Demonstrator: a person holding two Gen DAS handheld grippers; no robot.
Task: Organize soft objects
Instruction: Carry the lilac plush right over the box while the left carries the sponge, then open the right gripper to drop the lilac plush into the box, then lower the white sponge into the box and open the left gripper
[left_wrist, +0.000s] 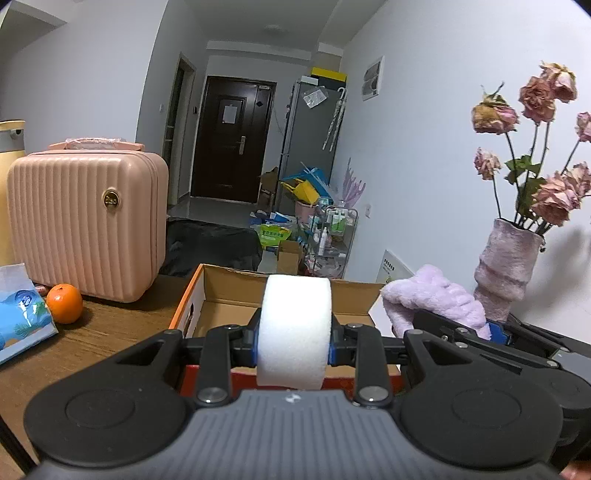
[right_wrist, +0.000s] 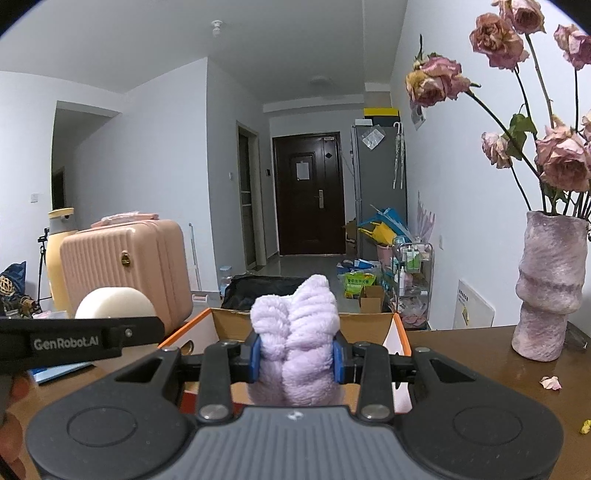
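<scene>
Above box (left_wrist: 236, 295): hand-held grippers (left_wrist: 293, 341) clamping sponge (left_wrist: 295, 328), cloth (right_wrist: 295, 343)

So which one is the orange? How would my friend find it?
Look at the brown table and find the big pink ribbed suitcase on its left side. The orange sits on the table in front of the suitcase, beside a blue tissue pack. It is the only small, round, bright orange thing there.

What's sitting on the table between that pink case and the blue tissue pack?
An orange, in the left wrist view. It sits on the wooden table just in front of the pink case, right beside the blue tissue pack.
</scene>
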